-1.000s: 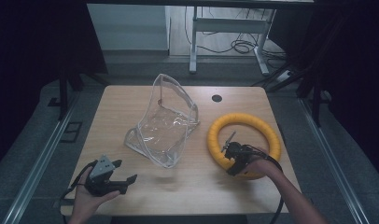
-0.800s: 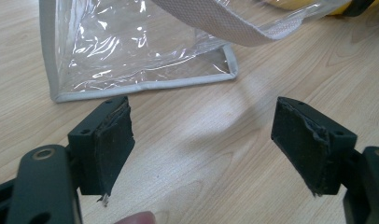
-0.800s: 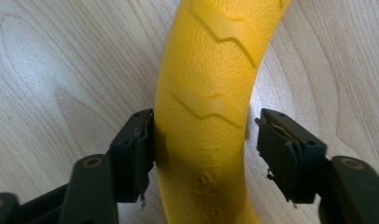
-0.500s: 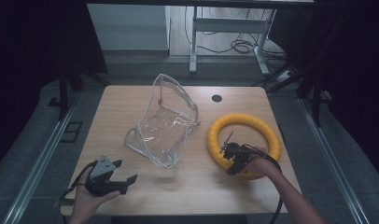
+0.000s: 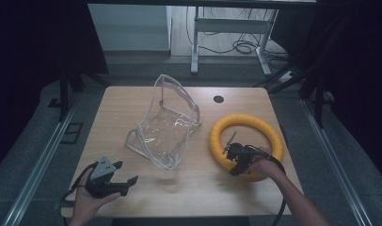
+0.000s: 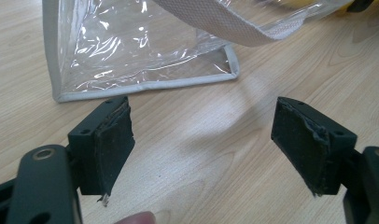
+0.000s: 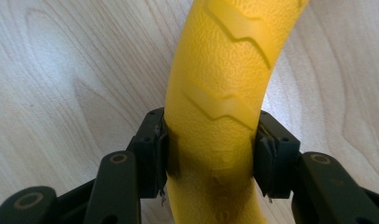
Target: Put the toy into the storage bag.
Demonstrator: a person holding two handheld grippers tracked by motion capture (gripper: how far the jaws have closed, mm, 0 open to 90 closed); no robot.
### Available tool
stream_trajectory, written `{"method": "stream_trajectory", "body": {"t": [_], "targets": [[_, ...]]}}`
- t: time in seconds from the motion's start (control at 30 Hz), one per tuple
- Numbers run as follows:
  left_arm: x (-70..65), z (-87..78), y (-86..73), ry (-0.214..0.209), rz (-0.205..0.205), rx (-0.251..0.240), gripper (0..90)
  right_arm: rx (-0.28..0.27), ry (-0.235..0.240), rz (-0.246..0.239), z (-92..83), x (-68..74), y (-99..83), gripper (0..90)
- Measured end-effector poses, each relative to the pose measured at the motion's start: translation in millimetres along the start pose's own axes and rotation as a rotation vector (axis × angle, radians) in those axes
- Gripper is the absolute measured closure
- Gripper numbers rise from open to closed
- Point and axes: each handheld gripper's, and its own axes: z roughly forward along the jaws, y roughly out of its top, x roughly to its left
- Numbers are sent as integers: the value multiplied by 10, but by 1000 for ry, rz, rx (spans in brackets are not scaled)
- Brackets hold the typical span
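A wooden table [image 5: 189,188] is seen from above, bearing two things; a clear plastic bag [image 5: 168,125] with grey edging stands slumped near the middle, its mouth gaping upward, and a yellow ring [image 5: 248,141] lies flat to its right, apart from it; the ring appears meant for the bag, so the work is judged to be at its start; the grasp is made, while the lift, the carry and the placing in the bag are all left to do.

The ring is gripped at its near left arc by the right gripper [image 5: 236,157]; its jaws have just been closing, and in the right gripper view the ring's ribbed yellow tube [image 7: 220,107] is seen running up between them, both pads pressed against its sides, the tube seated well back in the jaws rather than at their tips; the ring is not yet raised off the wood.

The left gripper [image 5: 125,181] is held low at the near left corner, its jaws wide apart with nothing between them; in its own view the bag's lower corner [image 6: 145,56] lies just ahead of the pads [image 6: 115,140], untouched.
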Motion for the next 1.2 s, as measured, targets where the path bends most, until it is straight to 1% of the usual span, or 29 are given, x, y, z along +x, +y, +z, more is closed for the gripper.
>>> {"method": "stream_trajectory", "body": {"t": [0.07,0.13,0.17,0.2,0.23,0.3,0.37,0.4,0.43,0.47,0.53,0.6,0.67,0.73,0.77,0.8,0.83,0.87,0.9,0.93,0.97,1.0,1.03,1.07,1.1,1.2], "targets": [[1,-5,1,1,-1,-2,207,-21,1,4,-50,-9,-12,519],[1,-5,0,1,-1,-2,207,-26,-1,3,-65,-12,-17,519],[1,-5,0,1,-1,-2,207,-39,5,10,-75,-11,-21,519],[1,-3,1,0,-1,-2,207,-40,0,21,-108,0,-19,520],[1,-2,1,1,0,-1,207,-51,0,14,-113,-3,-23,520],[1,-1,1,1,0,0,207,-61,0,17,-135,4,-25,520],[1,0,1,1,0,0,207,-62,0,20,-150,8,-25,520],[2,0,1,1,0,-1,207,-74,0,17,-177,13,-28,520],[2,0,1,1,0,-1,207,-74,0,17,-177,13,-28,520],[2,0,1,1,0,0,207,-94,3,20,-212,17,-30,520],[1,0,2,1,-1,-1,207,-100,1,22,-232,21,-31,520],[0,2,1,1,0,0,207,-134,-4,22,-293,28,-32,520],[0,2,2,1,0,0,207,-143,-8,27,-319,37,-30,519],[0,4,2,1,-1,0,207,-178,-16,30,-395,49,-23,520],[0,4,2,1,-1,0,207,-178,-16,30,-395,49,-23,520],[0,4,2,1,0,1,207,-207,-24,34,-445,57,-19,520],[0,4,2,1,0,1,207,-207,-24,34,-445,57,-19,520],[0,4,2,1,0,0,207,-222,-28,32,-472,59,-17,520],[0,3,1,1,0,0,207,-237,-30,32,-497,62,-15,520],[1,-1,2,1,-1,-2,207,-265,-35,35,-556,69,-10,520],[1,-1,2,1,-1,-2,207,-265,-35,35,-556,69,-10,520],[2,-1,2,1,-1,-2,207,-283,-35,37,-586,71,-8,520],[2,-2,2,1,-1,-2,207,-314,-38,43,-642,78,-3,520],[2,-2,2,1,-1,-2,207,-326,-43,41,-669,80,0,520],[1,-1,2,1,-1,-2,207,-326,-43,41,-669,80,0,520],[1,0,2,1,-1,-1,207,-381,-55,47,-760,86,8,520]]}}
